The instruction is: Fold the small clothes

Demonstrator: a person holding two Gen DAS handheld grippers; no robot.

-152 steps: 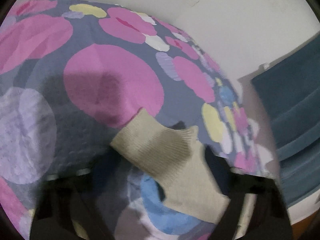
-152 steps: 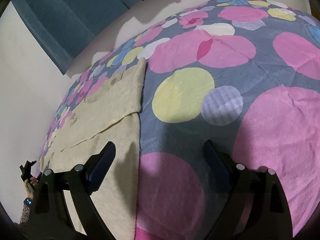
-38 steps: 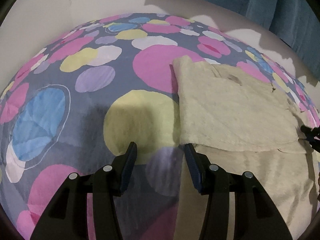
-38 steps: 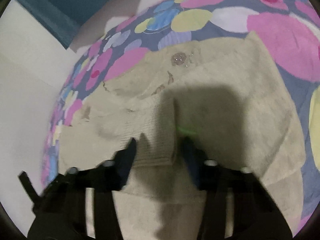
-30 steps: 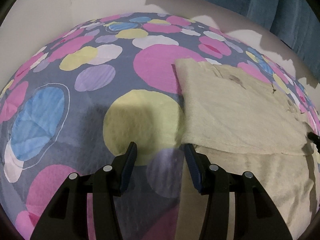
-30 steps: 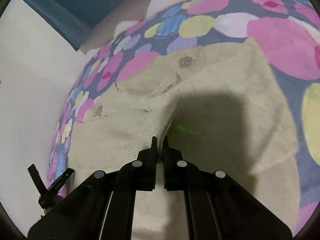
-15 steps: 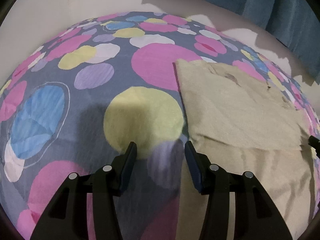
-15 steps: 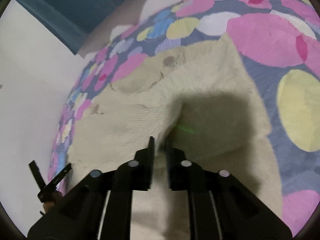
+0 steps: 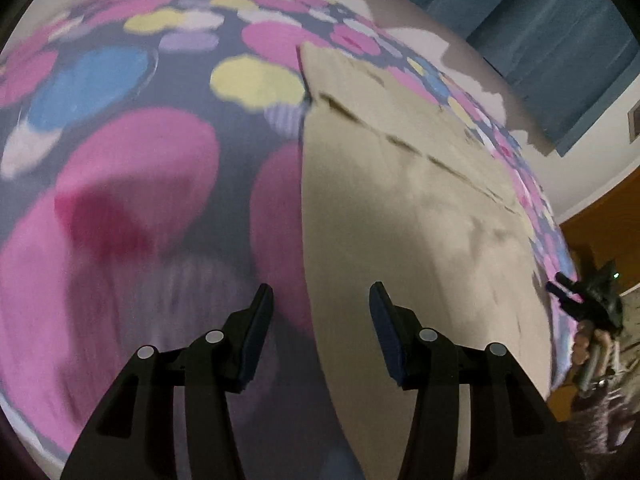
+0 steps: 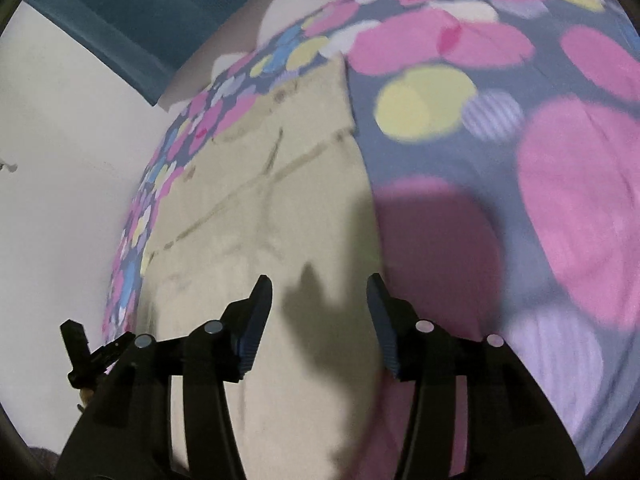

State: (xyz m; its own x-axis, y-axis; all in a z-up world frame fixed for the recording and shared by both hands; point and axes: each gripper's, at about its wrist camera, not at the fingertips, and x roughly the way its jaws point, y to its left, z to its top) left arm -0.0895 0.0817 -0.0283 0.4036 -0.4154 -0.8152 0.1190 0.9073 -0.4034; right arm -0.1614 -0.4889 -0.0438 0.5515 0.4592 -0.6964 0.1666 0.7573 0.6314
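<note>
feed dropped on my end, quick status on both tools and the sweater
Left tool open, empty. Right tool open, jaws just opened, nothing between them. Beige sweater lies flat on the spotted bedspread, sleeves folded in. Nothing in the way.

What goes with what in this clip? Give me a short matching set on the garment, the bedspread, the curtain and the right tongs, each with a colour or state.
Things:
1. garment
2. bedspread
3. curtain
4. right tongs

Descriptions:
a. dark teal
b. open, nothing between them
c. beige, lying flat
d. grey with pink, yellow and blue circles

Pairs: 1-c, 2-d, 3-a, 4-b
</note>
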